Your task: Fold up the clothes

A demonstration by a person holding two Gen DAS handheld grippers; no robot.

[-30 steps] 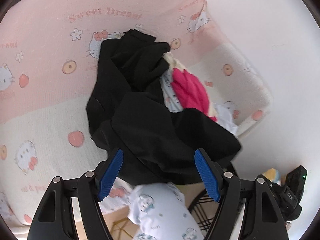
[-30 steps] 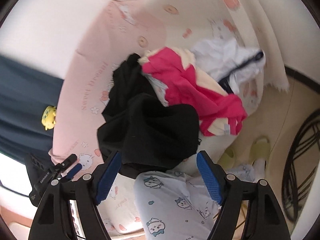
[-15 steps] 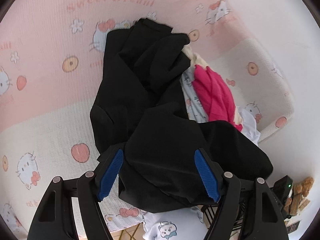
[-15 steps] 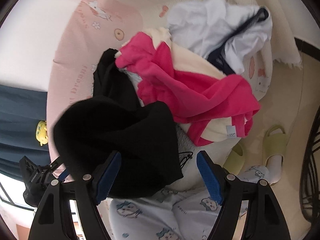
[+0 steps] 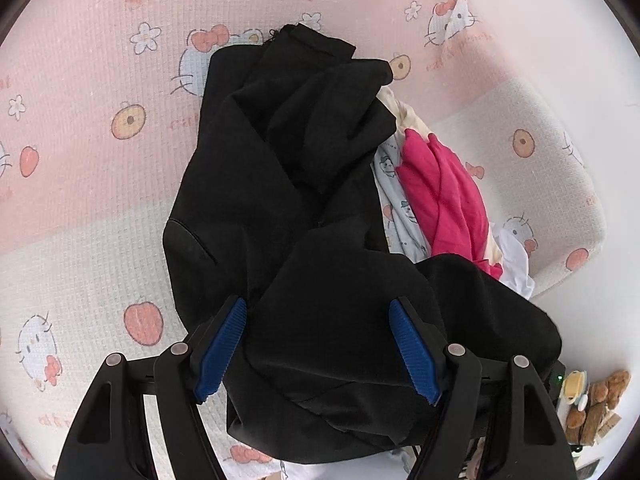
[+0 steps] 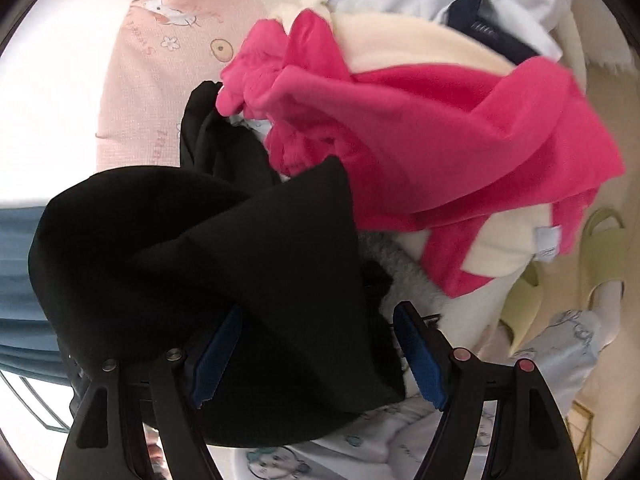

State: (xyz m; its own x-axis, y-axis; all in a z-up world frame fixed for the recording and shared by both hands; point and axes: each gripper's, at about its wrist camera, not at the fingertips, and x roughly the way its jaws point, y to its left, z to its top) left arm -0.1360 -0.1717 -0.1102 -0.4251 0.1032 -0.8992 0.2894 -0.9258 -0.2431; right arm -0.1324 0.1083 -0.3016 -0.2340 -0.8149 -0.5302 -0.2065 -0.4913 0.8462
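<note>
A heap of unfolded laundry lies on a bed dressed in a pink-and-cream cartoon-cat bedspread (image 5: 92,128), with a crumpled black garment (image 5: 280,184) as the nearest piece. The left tongs (image 5: 318,340) stand wide open just above its near fold, the blue pads on either side of the cloth but pressing on nothing. The right tongs (image 6: 316,356) are also spread, with black fabric bunched between them and draped over the left pad, though no squeeze is visible. Just beyond the black garment, on its far side in the right wrist view, a pink-and-cream fleece (image 6: 420,132) sprawls over a white shirt with dark trim (image 6: 500,8); a pale printed garment (image 5: 400,196) is wedged between the black piece and the fleece. The likely trouble: the black garment is doubled over on itself, so a pinch here could catch several layers and lift a knot rather than an edge, or drag the fleece and printed piece along. The heap also sits near the bed's edge above a green slipper (image 6: 596,256), so a pull could spill clothes onto the floor.
</note>
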